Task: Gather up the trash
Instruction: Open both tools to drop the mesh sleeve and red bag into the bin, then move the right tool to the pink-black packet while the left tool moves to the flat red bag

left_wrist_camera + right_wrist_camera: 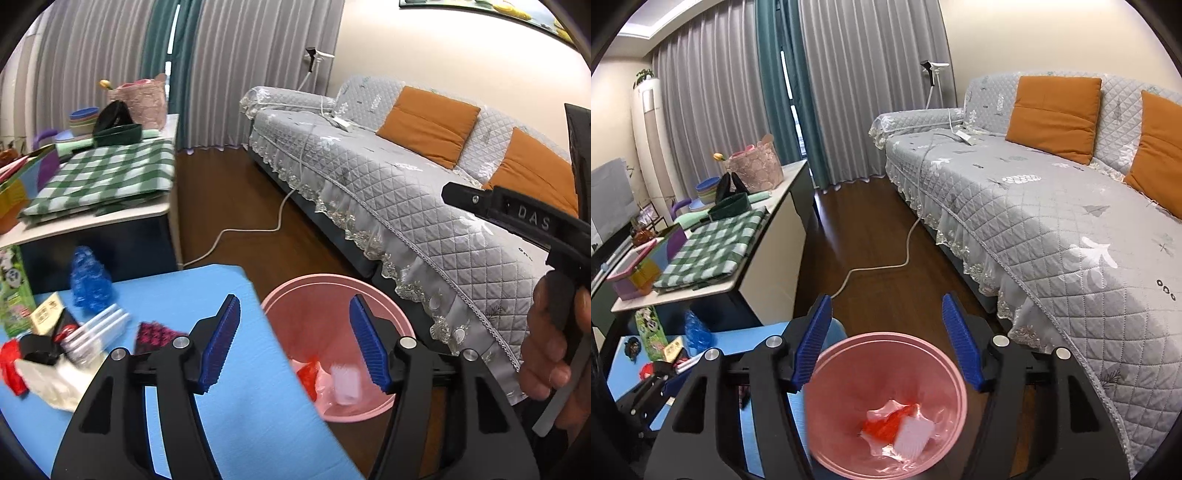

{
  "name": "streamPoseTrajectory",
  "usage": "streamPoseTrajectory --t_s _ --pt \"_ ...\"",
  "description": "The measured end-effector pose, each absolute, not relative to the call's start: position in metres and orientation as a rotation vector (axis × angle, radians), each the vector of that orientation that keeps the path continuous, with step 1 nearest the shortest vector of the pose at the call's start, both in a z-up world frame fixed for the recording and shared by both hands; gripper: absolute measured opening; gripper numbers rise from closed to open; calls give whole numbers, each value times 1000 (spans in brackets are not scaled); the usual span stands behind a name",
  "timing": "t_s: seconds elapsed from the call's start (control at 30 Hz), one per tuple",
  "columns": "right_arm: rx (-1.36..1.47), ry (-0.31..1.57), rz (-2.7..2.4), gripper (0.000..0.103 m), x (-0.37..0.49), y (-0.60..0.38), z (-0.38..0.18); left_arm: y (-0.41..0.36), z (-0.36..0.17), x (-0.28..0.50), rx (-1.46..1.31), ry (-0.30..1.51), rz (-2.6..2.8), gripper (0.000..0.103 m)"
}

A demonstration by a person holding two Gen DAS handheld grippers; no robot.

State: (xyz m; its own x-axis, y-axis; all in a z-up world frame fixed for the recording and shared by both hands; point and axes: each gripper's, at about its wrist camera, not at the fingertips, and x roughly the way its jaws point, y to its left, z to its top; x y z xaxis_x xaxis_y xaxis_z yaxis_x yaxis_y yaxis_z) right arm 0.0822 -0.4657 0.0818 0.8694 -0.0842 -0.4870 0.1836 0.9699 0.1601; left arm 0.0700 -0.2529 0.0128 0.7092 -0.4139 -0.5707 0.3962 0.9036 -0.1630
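A pink bin (827, 435) stands on the floor beside the blue table (236, 406); it holds red and white trash (901, 432). It also shows in the left wrist view (295, 295). My right gripper (886, 339) is open and empty, right above the bin. My left gripper (295, 339) is open and empty over the table's right edge. On the table lie a crumpled blue bag (88, 280), a pink-black wrapper (155, 332), white sticks (99, 328), red wrapper (11, 362) and white paper (51, 384).
A grey quilted sofa (1052, 229) with orange cushions (1056, 110) fills the right side. A white cord (882, 266) runs over the wooden floor. A side desk (746, 273) with a green checked cloth (713, 247) and baskets stands behind the table.
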Motion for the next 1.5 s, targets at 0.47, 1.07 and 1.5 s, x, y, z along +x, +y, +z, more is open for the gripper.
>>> streamPoseTrajectory --t_s 0.47,1.07,1.5 --pt "168 448 3 70 61 -393 100 -149 50 15 -63 555 -323 61" --pt "24 539 203 64 91 -293 63 -16 13 14 -98 569 -75 60" --pt "28 687 212 61 150 -273 11 48 -46 56 -171 676 150 60"
